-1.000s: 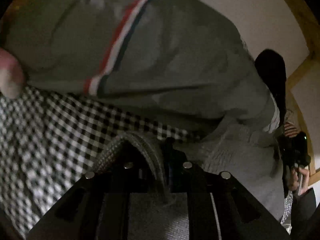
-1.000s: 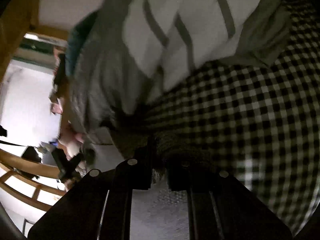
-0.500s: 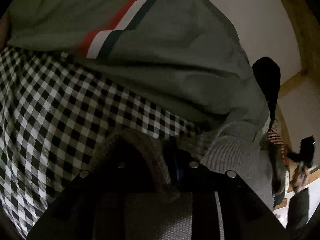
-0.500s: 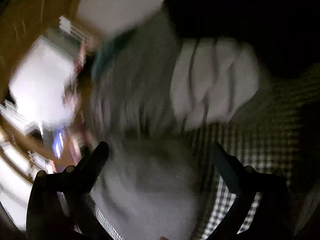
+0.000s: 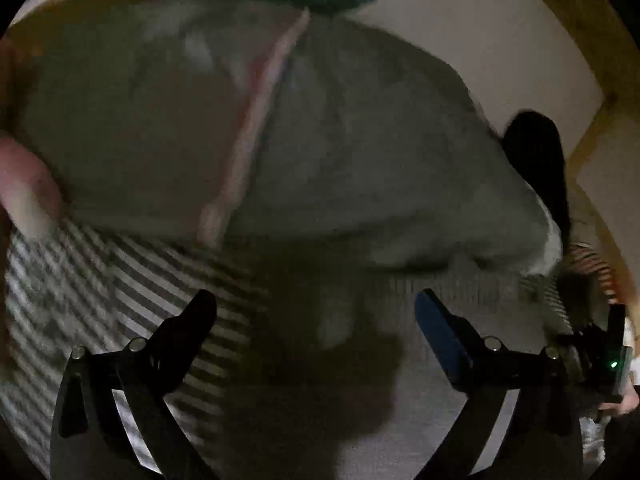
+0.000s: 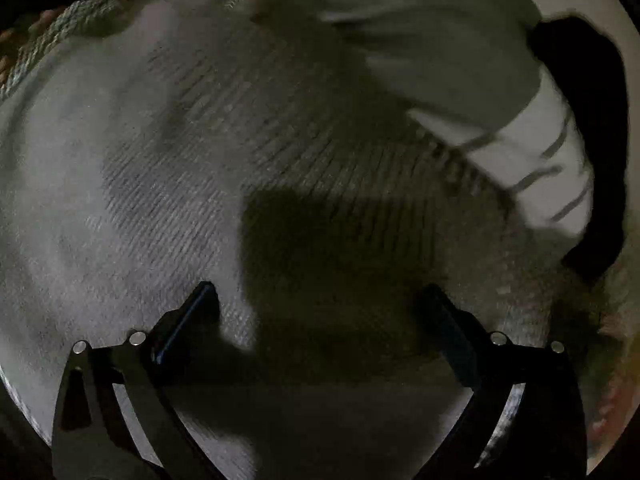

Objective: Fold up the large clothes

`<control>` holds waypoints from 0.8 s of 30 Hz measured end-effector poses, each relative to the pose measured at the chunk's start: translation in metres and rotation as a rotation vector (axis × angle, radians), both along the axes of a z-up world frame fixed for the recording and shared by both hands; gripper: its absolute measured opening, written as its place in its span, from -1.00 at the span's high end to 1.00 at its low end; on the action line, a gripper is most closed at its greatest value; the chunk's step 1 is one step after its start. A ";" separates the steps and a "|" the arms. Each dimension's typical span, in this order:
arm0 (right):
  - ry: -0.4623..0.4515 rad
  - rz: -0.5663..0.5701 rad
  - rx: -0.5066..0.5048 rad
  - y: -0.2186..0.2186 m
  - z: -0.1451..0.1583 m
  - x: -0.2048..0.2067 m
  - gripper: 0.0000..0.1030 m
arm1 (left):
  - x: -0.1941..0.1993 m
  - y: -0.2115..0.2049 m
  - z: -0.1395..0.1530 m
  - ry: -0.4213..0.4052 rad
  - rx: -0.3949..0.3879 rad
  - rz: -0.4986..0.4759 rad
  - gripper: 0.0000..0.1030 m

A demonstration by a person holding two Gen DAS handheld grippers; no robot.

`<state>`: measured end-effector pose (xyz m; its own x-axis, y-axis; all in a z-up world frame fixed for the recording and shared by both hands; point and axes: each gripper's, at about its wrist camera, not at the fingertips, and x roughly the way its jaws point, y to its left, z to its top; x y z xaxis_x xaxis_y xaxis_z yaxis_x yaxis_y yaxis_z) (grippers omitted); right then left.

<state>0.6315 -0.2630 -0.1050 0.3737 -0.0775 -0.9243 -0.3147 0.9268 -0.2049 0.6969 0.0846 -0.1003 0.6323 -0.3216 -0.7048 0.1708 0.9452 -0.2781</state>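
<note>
- Fingers of the left gripper (image 5: 316, 308) have just been spread wide; the grey knit garment (image 5: 432, 400) pinched a second ago is released beneath them, nothing held.
- Right gripper (image 6: 316, 300) is likewise wide and empty above the knit.
- One fold is judged laid down, beside the checked cloth (image 5: 80, 300).

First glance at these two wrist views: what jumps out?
Both grippers stand wide open with nothing between the fingers: the left gripper over the checked cloth, the right gripper over a grey knit garment. Above the left one, a grey garment with a red-white-blue stripe fills the view.
</note>
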 end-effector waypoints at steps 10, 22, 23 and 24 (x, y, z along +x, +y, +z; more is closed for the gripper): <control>-0.037 -0.118 0.150 -0.035 0.002 0.009 -0.94 | -0.030 -0.090 0.010 0.082 -0.058 -0.365 -0.89; -0.050 -0.285 0.239 -0.098 0.008 -0.021 -0.94 | -0.064 -0.083 -0.037 0.138 0.141 -0.070 -0.89; -0.070 -0.312 0.257 -0.099 0.012 -0.031 -0.94 | -0.074 -0.075 -0.031 0.125 0.121 -0.052 -0.89; -0.117 -0.335 0.267 -0.092 0.021 -0.048 -0.94 | -0.088 -0.074 -0.026 0.103 0.137 -0.026 -0.89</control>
<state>0.5834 -0.3548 -0.0840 0.4719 0.0237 -0.8814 0.0236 0.9989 0.0395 0.6091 0.0103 -0.1260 0.5474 -0.2330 -0.8038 0.1730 0.9712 -0.1637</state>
